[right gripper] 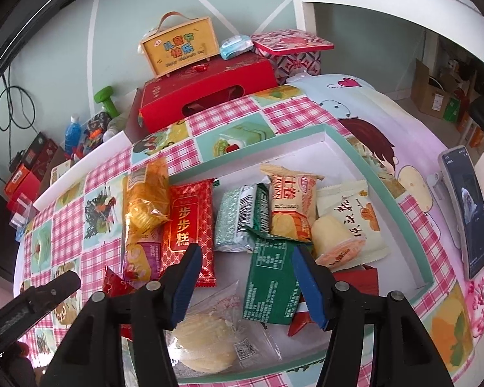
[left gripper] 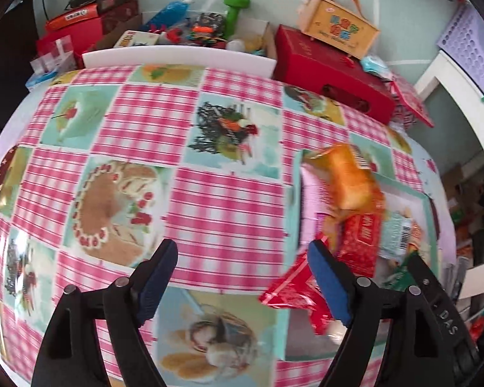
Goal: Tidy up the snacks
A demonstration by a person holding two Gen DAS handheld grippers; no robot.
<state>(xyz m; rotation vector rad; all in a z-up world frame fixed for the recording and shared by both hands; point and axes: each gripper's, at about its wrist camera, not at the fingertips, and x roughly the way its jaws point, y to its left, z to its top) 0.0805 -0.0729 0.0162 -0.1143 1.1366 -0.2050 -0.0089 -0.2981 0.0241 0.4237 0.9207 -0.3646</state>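
Snacks nearly all inside shallow white tray (right gripper: 335, 135) with teal rim on checked tabletop (left gripper: 216, 200); packets lined up in rows. Left gripper (left gripper: 242, 258) jaws spread wide, nothing between, hanging over bare cloth just left of tray. Right gripper (right gripper: 245, 274) jaws part open over tray, green packet (right gripper: 271, 290) lying between the pads but not visibly pinched, no pad pressing. Clear-wrapped pastry (right gripper: 209, 338) beneath, near front edge. Orange packet (right gripper: 145, 200) and pink-purple packet (right gripper: 142, 258) straddling tray's left wall, half out; small red packet (left gripper: 293, 293) also at that edge. Likely next: tidy stragglers. To do well: come down square on packet's short sides, close gently so pastry-type contents not crushed, lift clear of neighbours before sliding, set flat in free gap beside red packet (right gripper: 190, 219). Keep left jaws away from right's path; risk of snagging crinkled wrapper edges.
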